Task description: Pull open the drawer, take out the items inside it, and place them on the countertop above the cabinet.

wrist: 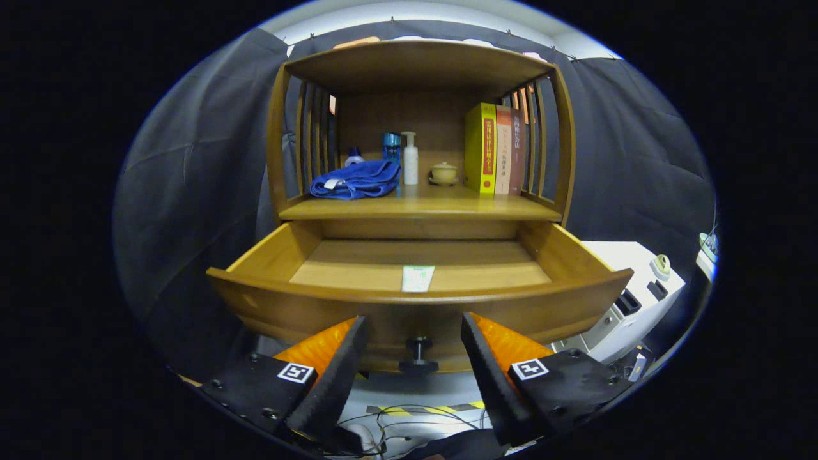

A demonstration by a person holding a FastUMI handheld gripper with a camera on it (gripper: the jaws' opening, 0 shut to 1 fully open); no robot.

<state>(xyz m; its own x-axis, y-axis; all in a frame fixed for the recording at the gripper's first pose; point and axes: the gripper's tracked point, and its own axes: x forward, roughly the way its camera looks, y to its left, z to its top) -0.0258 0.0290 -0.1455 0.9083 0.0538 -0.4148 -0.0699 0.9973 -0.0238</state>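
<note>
Our claw [414, 348] hangs open in front of the cabinet, its fingers spread apart and holding nothing; we see the dark round knob [418, 355] of the drawer front in the gap between them, untouched by either finger. We find the drawer [268, 255] pulled well out, and on its floor, against the middle of the front edge, lies a small white-and-green card or packet [417, 278]; we cannot tell which. Above it on the cabinet's shelf [441, 207] we see a folded blue towel [356, 179] toward the left edge, a white pump bottle [410, 158] and a blue bottle [391, 147] near the back, a small lidded pot [443, 172], and upright books [493, 149] at the right edge.
</note>
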